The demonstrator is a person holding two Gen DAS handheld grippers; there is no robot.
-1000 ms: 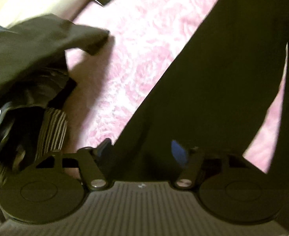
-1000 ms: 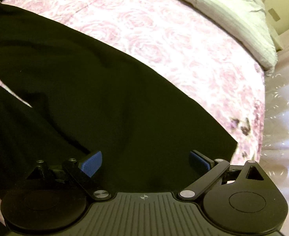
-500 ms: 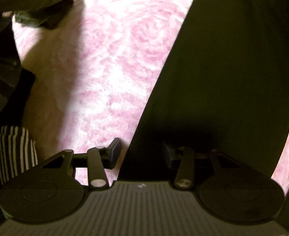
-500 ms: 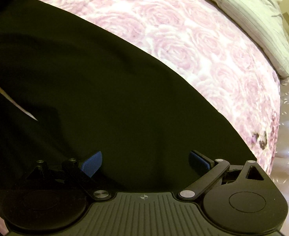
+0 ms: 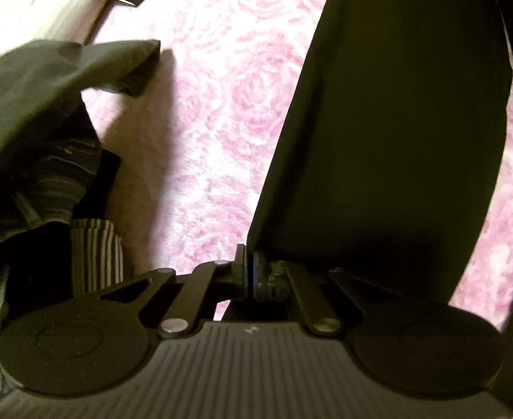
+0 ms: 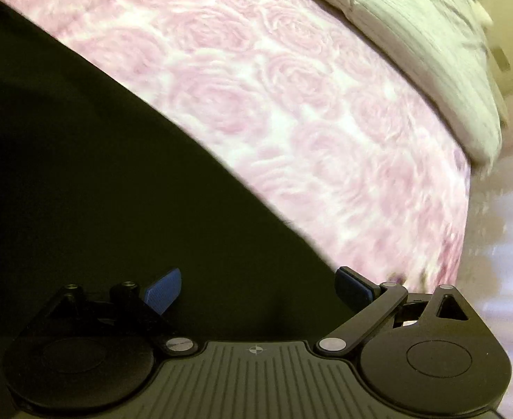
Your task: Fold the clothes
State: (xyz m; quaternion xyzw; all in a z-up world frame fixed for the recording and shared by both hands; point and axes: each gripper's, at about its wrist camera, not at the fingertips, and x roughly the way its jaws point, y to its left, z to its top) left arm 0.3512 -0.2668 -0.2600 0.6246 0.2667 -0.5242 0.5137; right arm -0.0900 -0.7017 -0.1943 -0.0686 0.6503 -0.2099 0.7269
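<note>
Over on the left, the left gripper (image 5: 248,268) has its fingers pinched tight on the near corner of the black trousers (image 5: 389,132) spread on the pink bedspread (image 5: 214,111). The right gripper (image 6: 258,284) hangs over the same cloth, fingers spread wide, gripping nothing.

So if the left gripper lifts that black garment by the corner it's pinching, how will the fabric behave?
The black garment will probably drape limply: it lies flat on the pink bedspread with no stiffness showing. With the left gripper shut on only one corner, the rest likely trails and sags. The right gripper is open over the cloth, so that side looks unsupported.
</note>
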